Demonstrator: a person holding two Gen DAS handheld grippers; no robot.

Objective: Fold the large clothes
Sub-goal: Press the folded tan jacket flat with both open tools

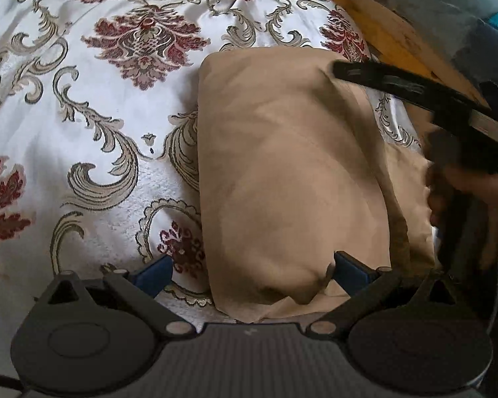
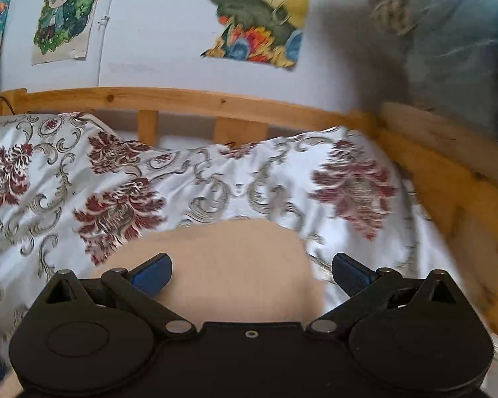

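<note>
A tan garment lies folded into a thick oblong on the floral bedspread. My left gripper is open and straddles the garment's near end, its right pad touching the cloth. My right gripper shows in the left wrist view as a black body above the garment's far right corner, held by a hand. In the right wrist view the right gripper is open and empty above the garment.
The bed has a wooden frame with a slatted rail at the back and a side board on the right. Drawings hang on the white wall. A bluish blurred shape stands at the far right.
</note>
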